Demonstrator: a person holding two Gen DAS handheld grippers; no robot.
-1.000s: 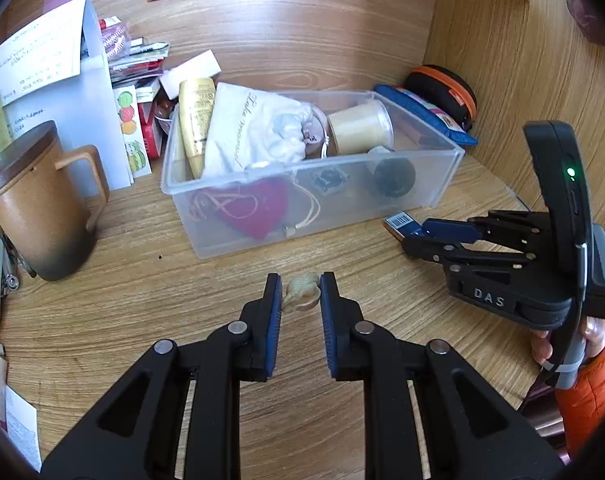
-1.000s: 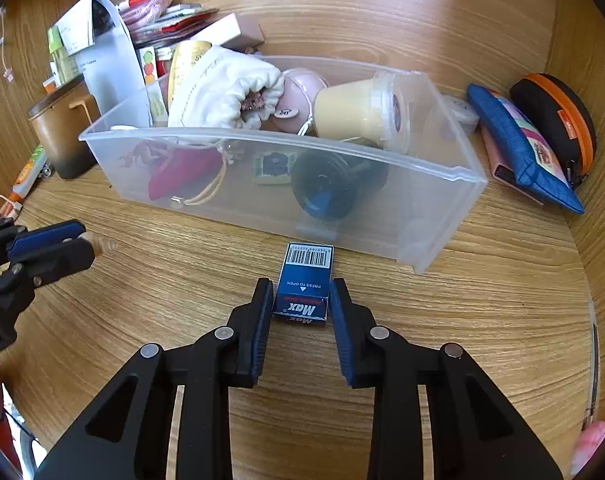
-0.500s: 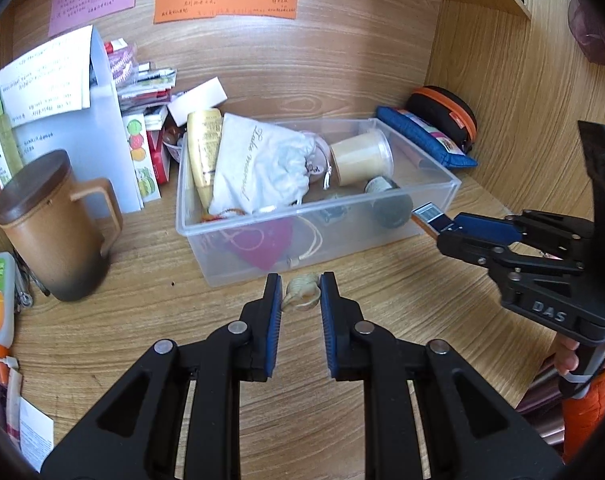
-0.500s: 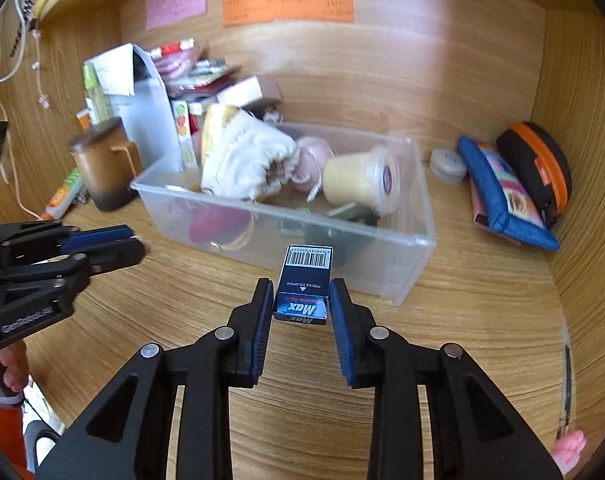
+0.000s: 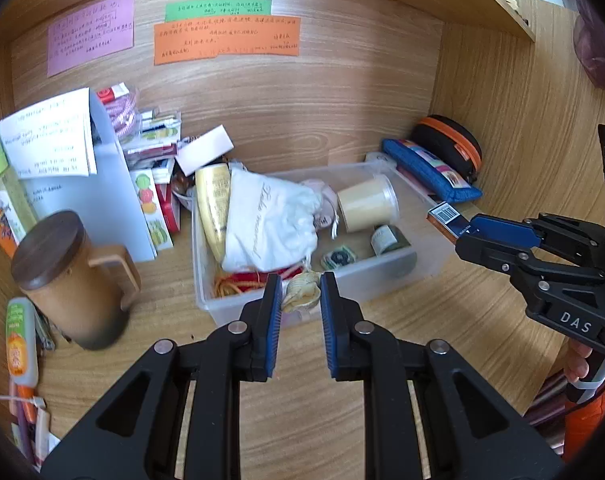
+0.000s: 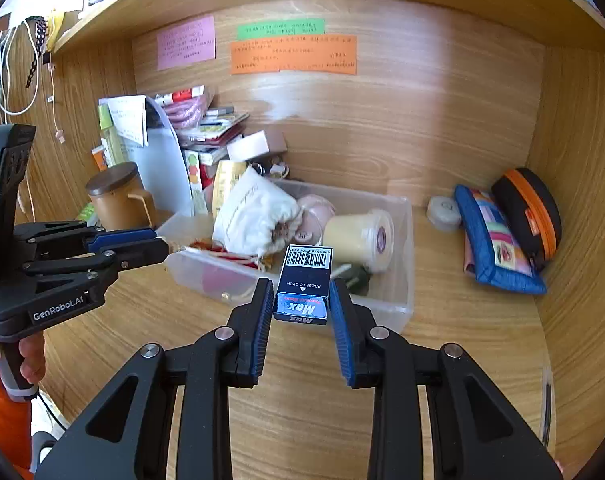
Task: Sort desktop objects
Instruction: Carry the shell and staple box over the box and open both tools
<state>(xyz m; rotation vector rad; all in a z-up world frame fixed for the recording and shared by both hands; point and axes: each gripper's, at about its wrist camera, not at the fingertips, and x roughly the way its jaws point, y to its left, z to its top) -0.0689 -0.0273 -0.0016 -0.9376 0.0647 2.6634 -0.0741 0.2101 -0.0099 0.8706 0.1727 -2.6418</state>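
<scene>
My left gripper [image 5: 301, 294] is shut on a small beige seashell [image 5: 302, 297] and holds it above the front wall of the clear plastic bin [image 5: 422, 258]. My right gripper [image 6: 301, 300] is shut on a small blue Max staple box [image 6: 305, 285] and holds it above the bin's front right part [image 6: 402, 300]. The bin holds a white drawstring pouch [image 5: 268, 226], a gold tube [image 5: 214, 208], a cream jar [image 5: 366, 208] and red cord. The right gripper also shows in the left wrist view [image 5: 468, 236], at the bin's right end.
A brown lidded mug [image 5: 68, 280] stands left of the bin. A white folder and stacked packets [image 5: 102, 184] stand behind it. A blue pouch [image 6: 494, 240] and a black and orange case [image 6: 528, 212] lie at the right wall. Coloured notes [image 6: 292, 54] hang on the back wall.
Both grippers have lifted off the desk with their objects and pulled back. The shell and the staple box now hang above the bin instead of resting on the desk in front of it.
</scene>
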